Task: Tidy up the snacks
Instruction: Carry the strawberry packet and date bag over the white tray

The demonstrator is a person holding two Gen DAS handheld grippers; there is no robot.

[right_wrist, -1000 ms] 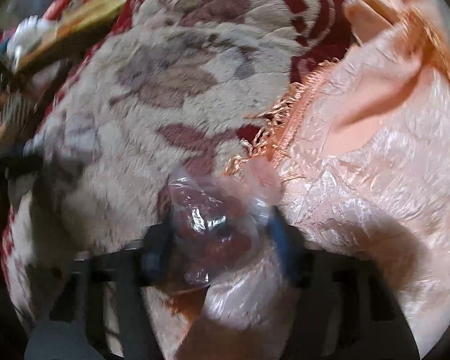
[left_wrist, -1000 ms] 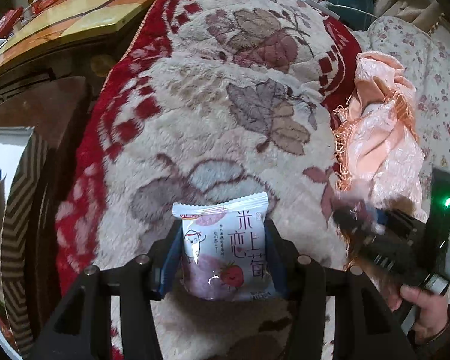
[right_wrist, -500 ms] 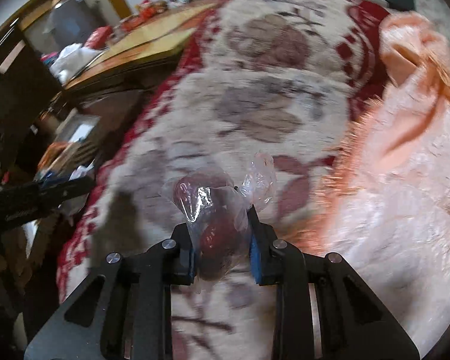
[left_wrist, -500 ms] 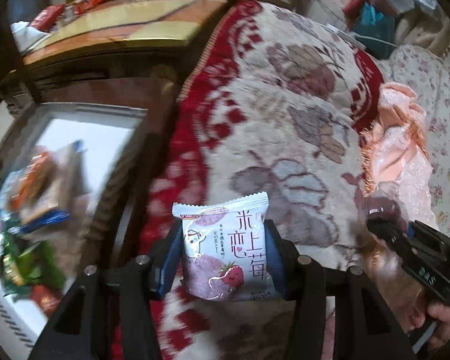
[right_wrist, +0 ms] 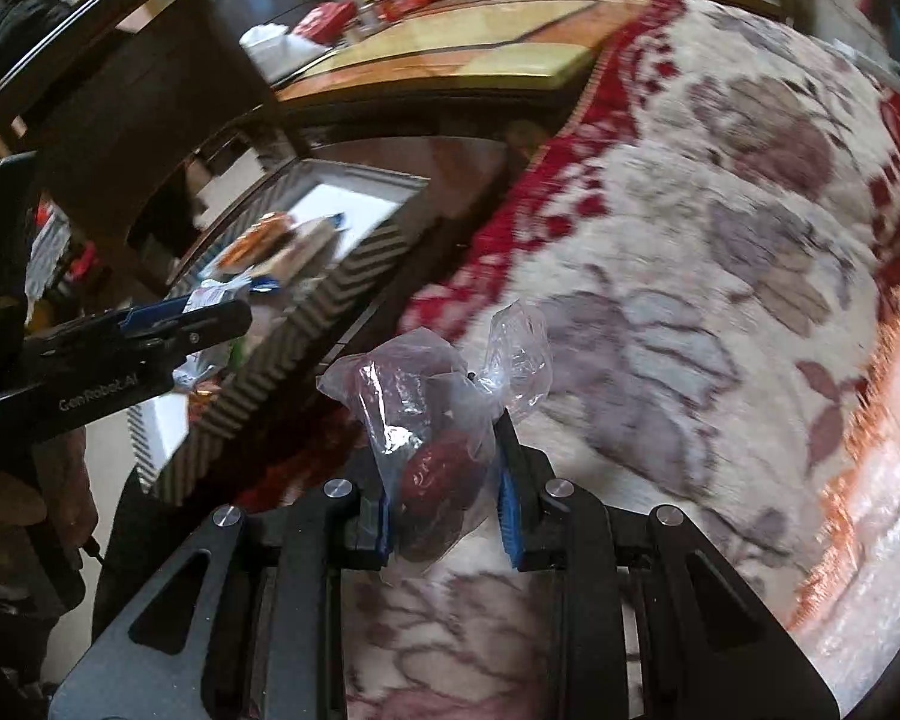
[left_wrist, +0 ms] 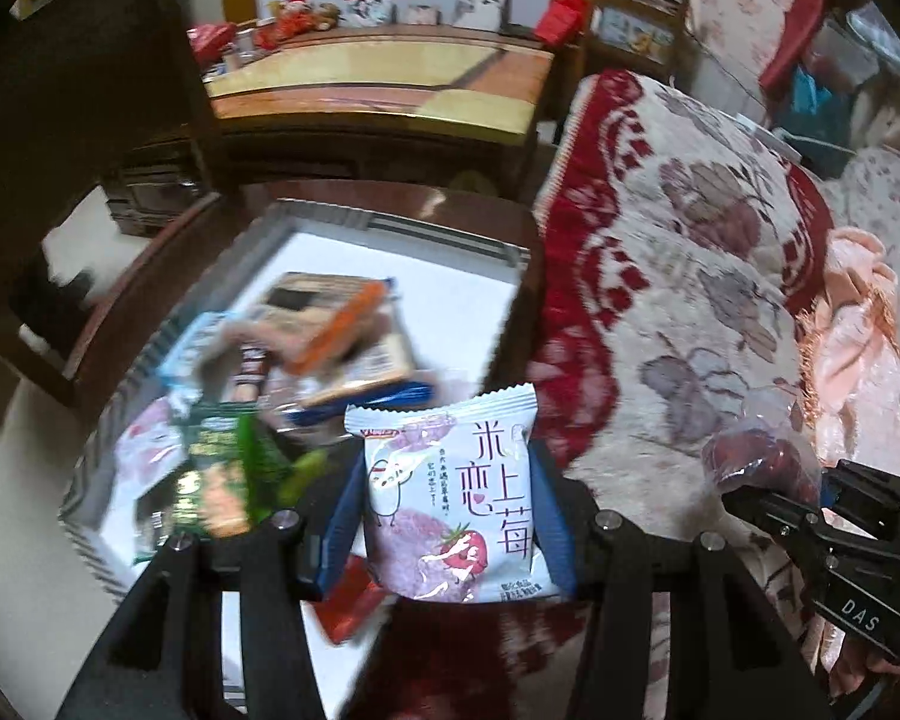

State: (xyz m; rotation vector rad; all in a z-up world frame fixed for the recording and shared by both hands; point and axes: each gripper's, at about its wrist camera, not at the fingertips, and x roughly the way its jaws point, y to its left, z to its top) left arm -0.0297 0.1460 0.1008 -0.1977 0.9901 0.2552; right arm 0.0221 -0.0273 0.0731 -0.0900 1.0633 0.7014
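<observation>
My left gripper [left_wrist: 450,516] is shut on a white and purple strawberry snack packet [left_wrist: 450,498], held upright above the near right edge of a white tray [left_wrist: 450,294]. The tray holds several mixed snack packets [left_wrist: 306,336]. My right gripper [right_wrist: 444,498] is shut on a clear plastic bag of red dates [right_wrist: 438,438], above the blanket [right_wrist: 690,300] near the tray's striped rim [right_wrist: 306,324]. The right gripper also shows at the right of the left wrist view [left_wrist: 768,480], and the left gripper shows at the left of the right wrist view [right_wrist: 210,318].
A red and cream floral blanket [left_wrist: 690,276] covers the sofa on the right, with a pink cloth [left_wrist: 858,336] on it. The tray sits on a dark wooden stool [left_wrist: 150,300]. A yellow and orange table [left_wrist: 390,78] stands behind, with clutter at its back.
Both grippers have swung left from over the blanket toward the tray, each still holding its snack. The tray and its snacks have come into full view.
</observation>
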